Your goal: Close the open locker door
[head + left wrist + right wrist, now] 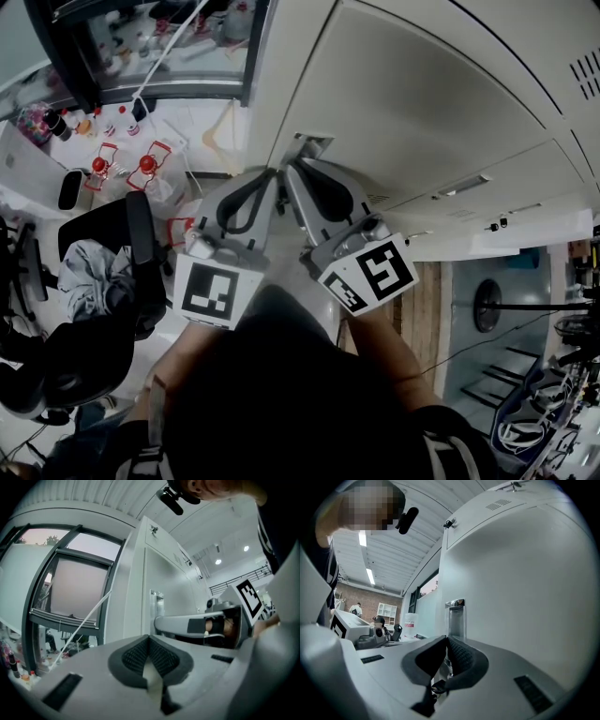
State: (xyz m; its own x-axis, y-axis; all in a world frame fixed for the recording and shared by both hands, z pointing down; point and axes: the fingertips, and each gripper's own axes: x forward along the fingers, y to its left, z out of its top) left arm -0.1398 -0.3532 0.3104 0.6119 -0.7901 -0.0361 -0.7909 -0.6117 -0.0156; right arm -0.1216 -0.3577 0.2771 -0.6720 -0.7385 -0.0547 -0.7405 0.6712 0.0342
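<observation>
A pale grey locker door fills the upper right of the head view, with a metal latch handle at its near edge. Whether the door sits fully flush I cannot tell. Both grippers point at that edge, side by side. My left gripper is shut with nothing in it, its tips just below the latch. My right gripper is shut and empty too, right beside it. In the left gripper view the handle stands beyond the shut pads. The right gripper view shows the handle close ahead and the door at right.
More locker doors with handles run to the right. A black office chair with clothes on it stands at left. A white desk with red-topped bottles and a window lie behind it. People are far off in the right gripper view.
</observation>
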